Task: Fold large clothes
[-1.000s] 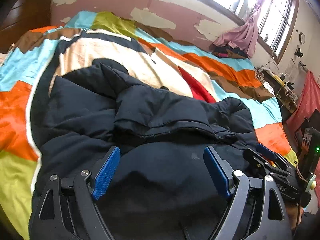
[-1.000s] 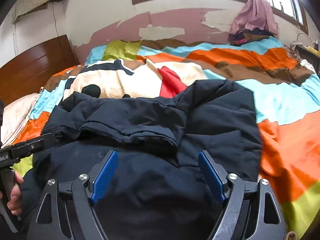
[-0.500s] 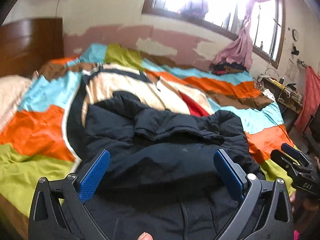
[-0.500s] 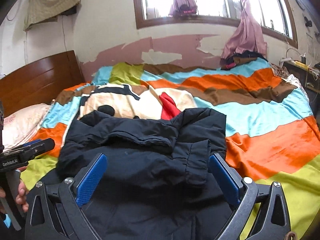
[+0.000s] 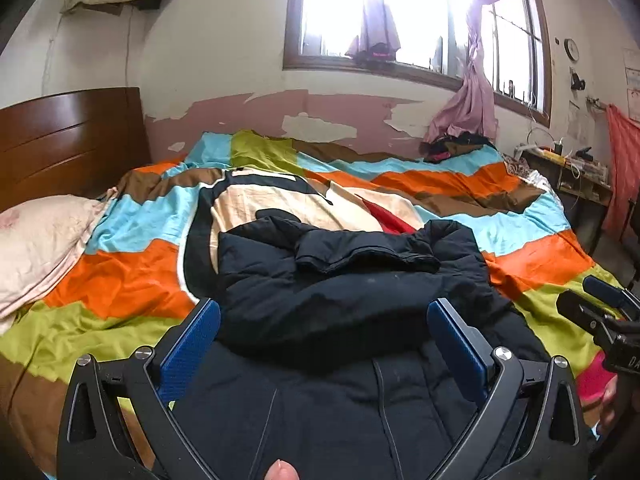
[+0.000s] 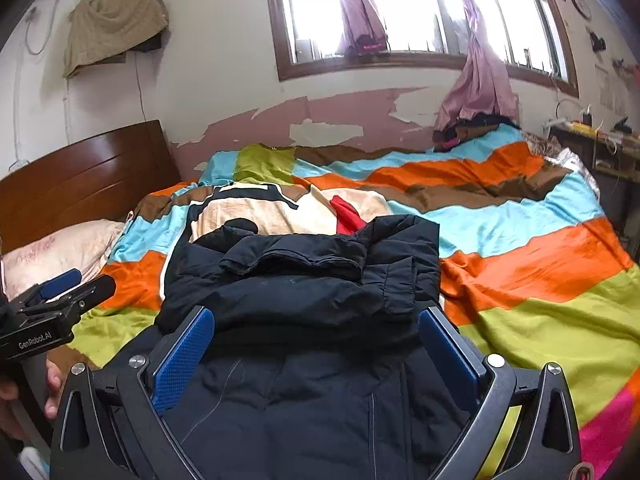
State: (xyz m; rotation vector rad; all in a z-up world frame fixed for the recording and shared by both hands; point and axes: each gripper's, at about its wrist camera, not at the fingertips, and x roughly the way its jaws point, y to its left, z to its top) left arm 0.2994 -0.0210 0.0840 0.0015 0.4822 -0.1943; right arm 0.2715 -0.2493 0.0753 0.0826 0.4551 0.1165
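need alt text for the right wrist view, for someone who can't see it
A dark navy padded jacket lies partly folded on a bed under a striped orange, blue and green quilt, past the open, empty blue-padded right tongs. The left tongs show at the left edge, with a wooden headboard behind.

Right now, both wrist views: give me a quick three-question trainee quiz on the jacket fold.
1. True or false: the left gripper is clamped on the dark jacket.
2. What lies beside the wooden headboard? A) a pillow B) a laptop C) a basket
3. Fill in: the jacket lies on a striped ____.

Key
1. False. Both it and the right gripper stand open with nothing between the pads; their jaws have just been opening.
2. A, the pale pillow.
3. Bedspread, in orange, blue, green and brown.
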